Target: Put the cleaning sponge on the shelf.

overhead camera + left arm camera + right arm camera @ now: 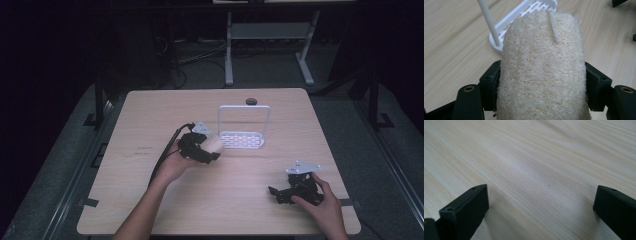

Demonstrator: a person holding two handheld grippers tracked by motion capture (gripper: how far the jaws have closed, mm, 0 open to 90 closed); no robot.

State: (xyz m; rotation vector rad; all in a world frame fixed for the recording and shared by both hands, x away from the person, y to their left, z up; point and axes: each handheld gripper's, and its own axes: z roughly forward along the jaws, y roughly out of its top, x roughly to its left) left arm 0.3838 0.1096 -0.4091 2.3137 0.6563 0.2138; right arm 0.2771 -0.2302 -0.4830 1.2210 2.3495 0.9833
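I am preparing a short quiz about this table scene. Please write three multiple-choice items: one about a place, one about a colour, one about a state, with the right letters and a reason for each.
1. Where is the white rack relative to the loofah sponge?
A. just beyond it, toward the far edge of the table
B. under the right gripper
C. on the floor

2. What colour is the sponge?
A. blue
B. cream
C. black

3. How do the jaws of the right gripper stand?
A. closed on the sponge
B. closed on the rack
C. open, with nothing between them

Answers:
1 A, the left gripper view shows the rack right behind the sponge.
2 B, its fibres look pale cream.
3 C, bare table lies between the jaws, while the left gripper holds the sponge.
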